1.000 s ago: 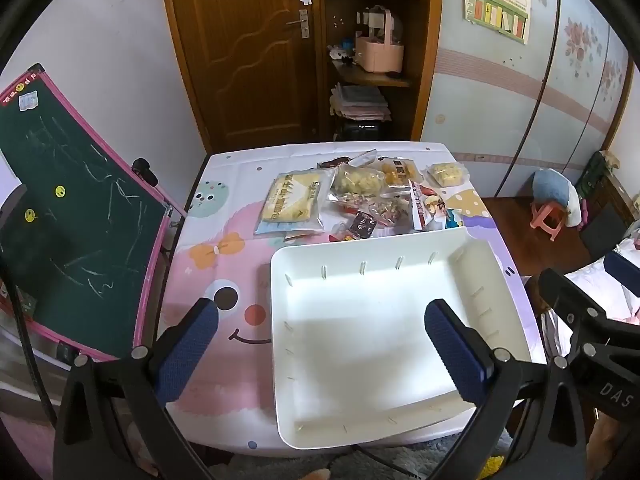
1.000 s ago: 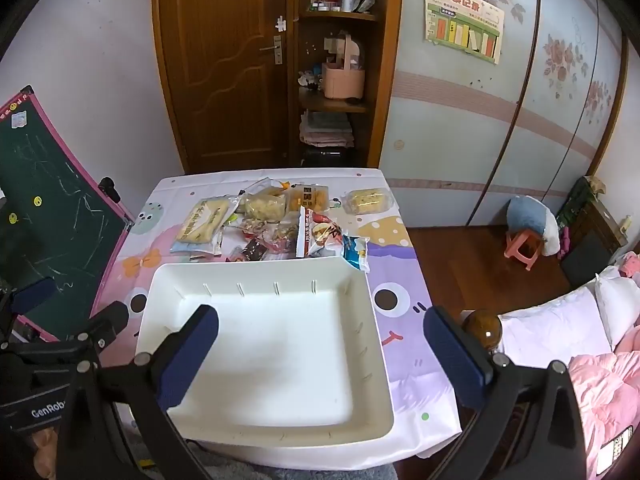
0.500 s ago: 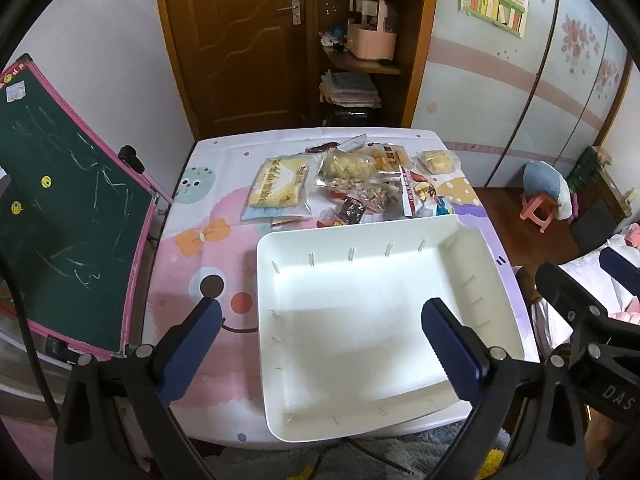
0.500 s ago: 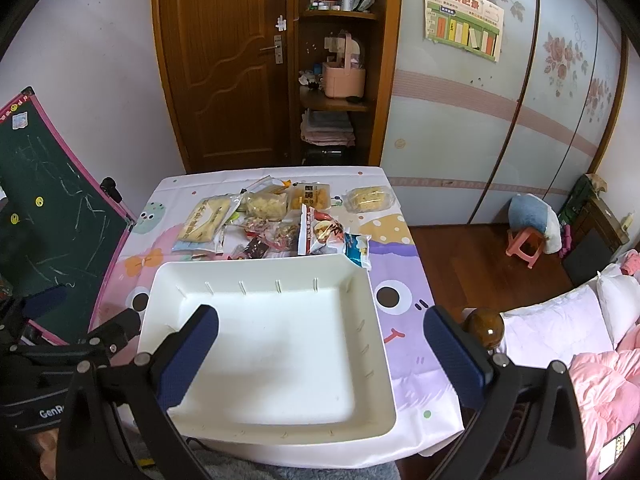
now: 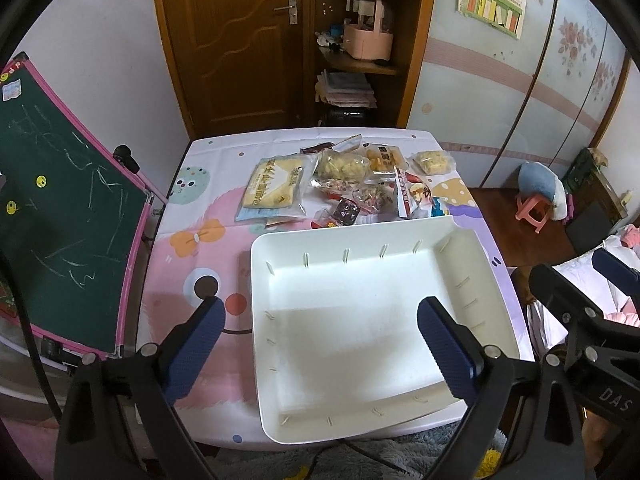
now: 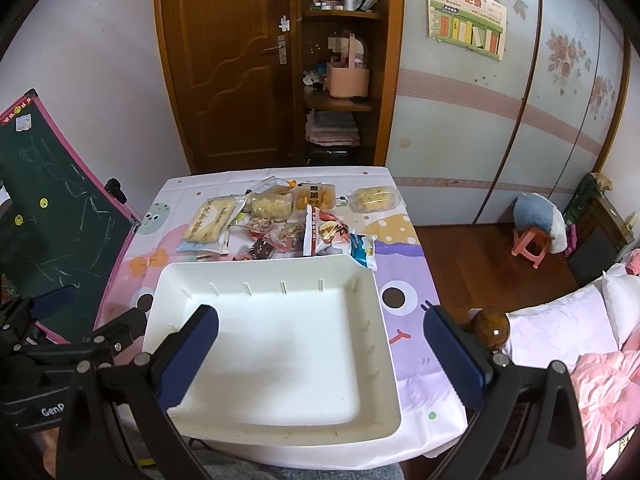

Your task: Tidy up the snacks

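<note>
A large white tray (image 5: 352,229) sits empty on the near half of the table, its rim also in the right wrist view (image 6: 260,265). Behind it lies a pile of snack packets: a flat yellow packet (image 5: 276,188) (image 6: 210,224), a clear bag of yellow pieces (image 5: 342,166), a red-and-white packet (image 5: 412,196) (image 6: 326,232) and a small pack of yellow cakes (image 5: 432,160) (image 6: 374,199). My left gripper (image 5: 320,308) hovers over the tray's near left part; its jaws are closing slightly from wide, with nothing between them. Over the tray's near right part my right gripper (image 6: 320,316) stands open and holds nothing.
The table wears a pink and purple cartoon cloth (image 5: 192,248). A green chalkboard (image 5: 68,220) leans at its left side. To the right are a round wooden bedpost knob (image 6: 490,328), pink bedding (image 6: 592,360) and a small pink stool (image 6: 528,246). A door and shelves stand behind.
The left gripper's fingers have drawn a little closer together, and its view has tipped slightly. The right wrist view is almost the same. No snack has moved.
</note>
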Motion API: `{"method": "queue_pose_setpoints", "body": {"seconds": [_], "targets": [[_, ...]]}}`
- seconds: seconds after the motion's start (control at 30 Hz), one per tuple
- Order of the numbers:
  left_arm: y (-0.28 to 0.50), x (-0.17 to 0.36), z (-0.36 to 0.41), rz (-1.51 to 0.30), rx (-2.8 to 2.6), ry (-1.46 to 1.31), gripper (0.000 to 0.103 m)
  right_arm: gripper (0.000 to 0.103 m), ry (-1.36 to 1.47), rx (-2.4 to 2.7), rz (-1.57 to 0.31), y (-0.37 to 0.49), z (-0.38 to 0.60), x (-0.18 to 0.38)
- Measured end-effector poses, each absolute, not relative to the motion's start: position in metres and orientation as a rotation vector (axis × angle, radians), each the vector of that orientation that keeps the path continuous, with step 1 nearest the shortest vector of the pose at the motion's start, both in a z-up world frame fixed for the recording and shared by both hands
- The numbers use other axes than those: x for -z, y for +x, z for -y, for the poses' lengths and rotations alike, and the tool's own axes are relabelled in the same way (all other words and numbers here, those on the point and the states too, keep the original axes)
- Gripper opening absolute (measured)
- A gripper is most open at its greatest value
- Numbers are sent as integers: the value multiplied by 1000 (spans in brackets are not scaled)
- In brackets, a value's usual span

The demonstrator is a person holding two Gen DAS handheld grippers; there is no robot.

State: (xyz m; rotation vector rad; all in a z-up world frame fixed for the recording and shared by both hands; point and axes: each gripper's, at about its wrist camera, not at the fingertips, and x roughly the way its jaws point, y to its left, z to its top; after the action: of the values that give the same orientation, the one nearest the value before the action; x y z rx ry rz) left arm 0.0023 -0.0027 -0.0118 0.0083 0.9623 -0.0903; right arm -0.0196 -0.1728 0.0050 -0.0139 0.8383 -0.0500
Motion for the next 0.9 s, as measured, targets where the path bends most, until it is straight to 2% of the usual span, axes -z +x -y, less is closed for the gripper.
{"method": "queue_pose_setpoints", "body": {"seconds": [0.47,0.9], "targets": [[11,12,6,-965,91,18,96,103,22,10,-848,-10,180,-5],[52,-10,-15,-863,65,58,96,102,13,-4,-843,31,198,-9]]}}
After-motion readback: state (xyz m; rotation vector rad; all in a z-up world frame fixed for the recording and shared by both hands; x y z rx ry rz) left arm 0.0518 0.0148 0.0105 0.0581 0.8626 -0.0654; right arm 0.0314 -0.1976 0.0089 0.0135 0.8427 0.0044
